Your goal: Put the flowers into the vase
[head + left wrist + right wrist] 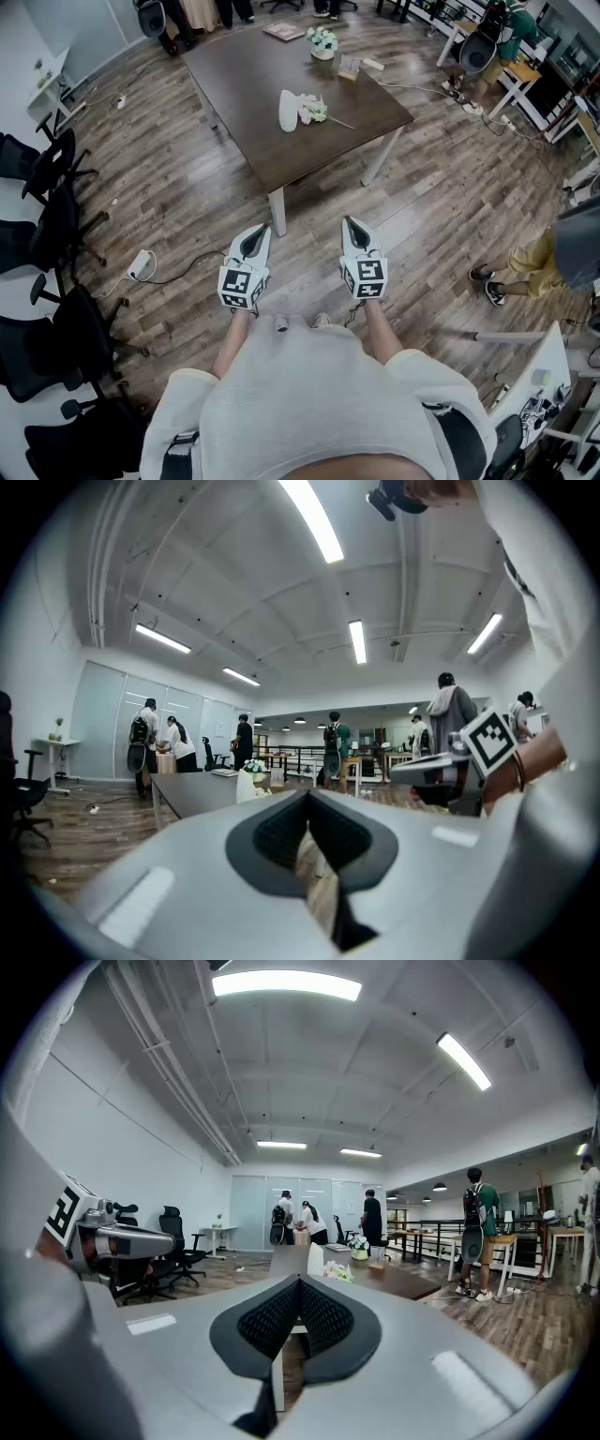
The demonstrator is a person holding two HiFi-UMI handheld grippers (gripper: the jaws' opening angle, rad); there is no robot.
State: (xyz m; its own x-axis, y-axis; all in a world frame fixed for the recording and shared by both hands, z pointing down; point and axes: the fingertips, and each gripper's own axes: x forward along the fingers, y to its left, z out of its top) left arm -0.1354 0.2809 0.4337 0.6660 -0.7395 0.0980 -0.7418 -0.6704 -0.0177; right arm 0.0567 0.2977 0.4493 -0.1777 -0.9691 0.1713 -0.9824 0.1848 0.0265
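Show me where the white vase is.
Head view: the tall white vase stands on the dark brown table, directly left of the lying white flowers.

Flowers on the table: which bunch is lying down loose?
The bunch beside the white vase, mid-table: it lies flat, stem on the tabletop. The other bunch stands upright in a small pot at the far edge.

Two grippers (262, 232) (350, 223), one table (253, 112), one vase (288, 111) — one loose flower bunch (315, 111)
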